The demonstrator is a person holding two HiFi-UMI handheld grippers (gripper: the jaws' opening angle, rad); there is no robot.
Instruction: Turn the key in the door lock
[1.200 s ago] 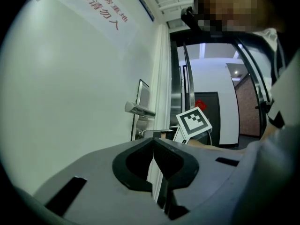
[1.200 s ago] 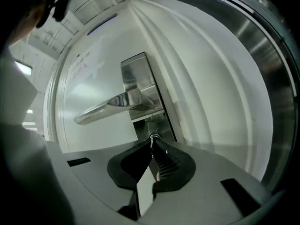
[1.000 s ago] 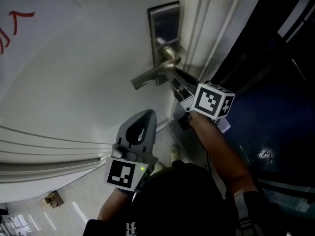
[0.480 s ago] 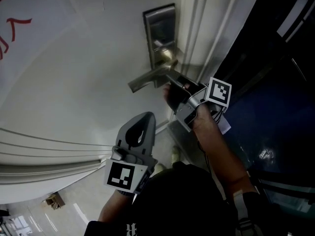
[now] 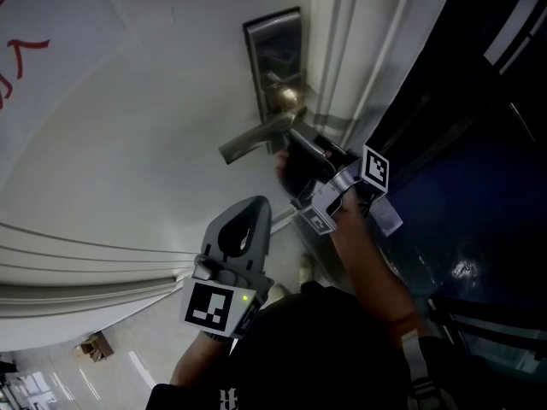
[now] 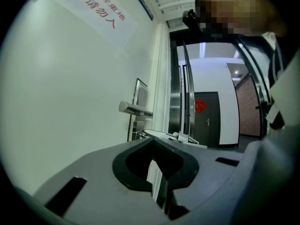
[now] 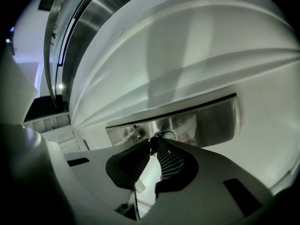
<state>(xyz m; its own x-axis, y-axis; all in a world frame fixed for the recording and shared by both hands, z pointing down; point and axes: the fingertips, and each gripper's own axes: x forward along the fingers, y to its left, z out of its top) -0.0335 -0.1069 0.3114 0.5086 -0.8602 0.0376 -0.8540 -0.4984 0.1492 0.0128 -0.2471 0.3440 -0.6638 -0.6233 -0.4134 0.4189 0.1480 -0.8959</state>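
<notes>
The steel lock plate with its lever handle sits on the white door. My right gripper reaches in just under the lever, rolled over so its marker cube faces sideways. In the right gripper view the right gripper is shut on the dark head of the key, and a small key ring shows against the lock plate. The key is hidden in the head view. My left gripper hangs lower, apart from the door hardware, shut and empty.
The door frame runs beside the lock, with dark glass to its right. Red print marks the door at far left. The left gripper view shows the lever side-on and a corridor with a dark door.
My right gripper has rolled at the lock, its marker cube swinging from facing the camera to the side. It also shifted slightly left. The left gripper has stayed put.
</notes>
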